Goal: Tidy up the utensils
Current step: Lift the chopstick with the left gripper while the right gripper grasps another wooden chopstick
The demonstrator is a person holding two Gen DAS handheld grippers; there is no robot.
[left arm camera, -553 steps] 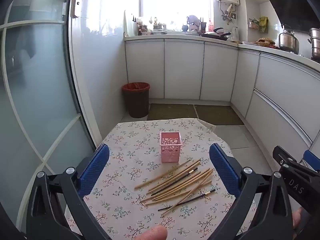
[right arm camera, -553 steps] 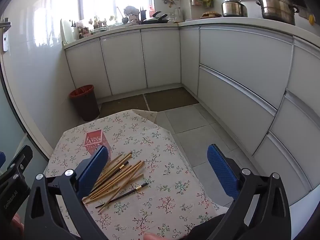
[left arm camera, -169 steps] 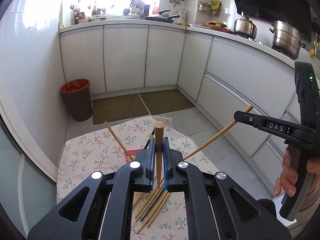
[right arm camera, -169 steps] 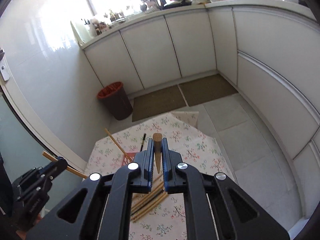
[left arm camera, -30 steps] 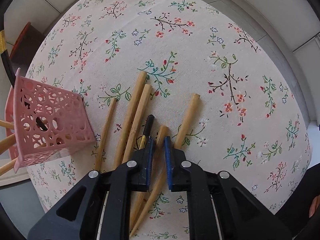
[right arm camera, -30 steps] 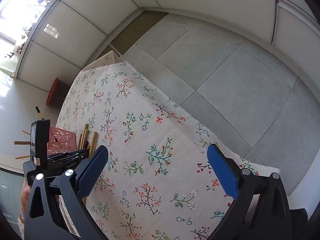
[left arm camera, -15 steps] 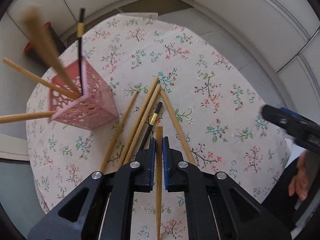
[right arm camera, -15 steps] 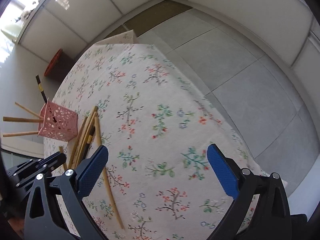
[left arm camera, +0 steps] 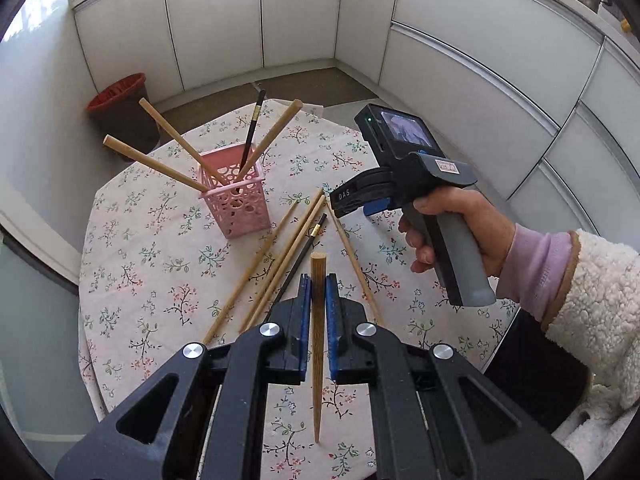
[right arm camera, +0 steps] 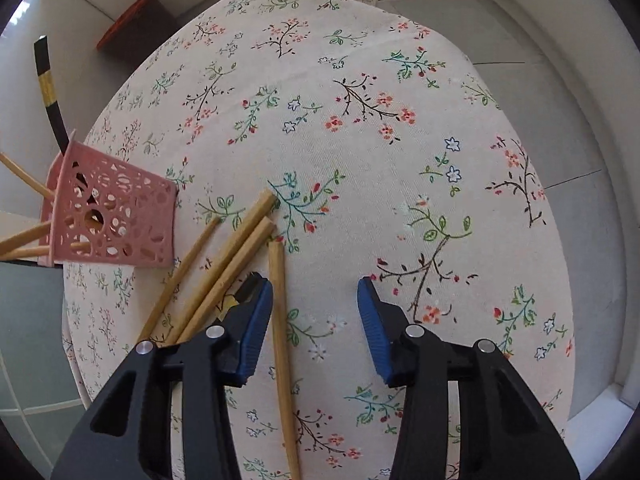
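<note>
The left gripper (left arm camera: 316,284) pinches a tan wooden chopstick (left arm camera: 317,344) upright. The right gripper (right arm camera: 316,312) is spread, a loose wooden chopstick (right arm camera: 282,336) between its jaws; pink perforated plastic holder (right arm camera: 116,220) far left.

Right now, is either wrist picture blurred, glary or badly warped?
Left wrist view: sharp, evenly lit; fisheye bows the cabinets, and the held chopstick is crisp. Right wrist view: sharp too, heavy bulge across the tablecloth; the pink holder looks tipped at the edge.

Kitchen corner, non-task items

We note a floral-print tablecloth (left arm camera: 168,264), a red-lined dark waste bin (left arm camera: 120,110), white cabinet doors (left arm camera: 216,24), and a grey tiled floor (right arm camera: 584,152).
</note>
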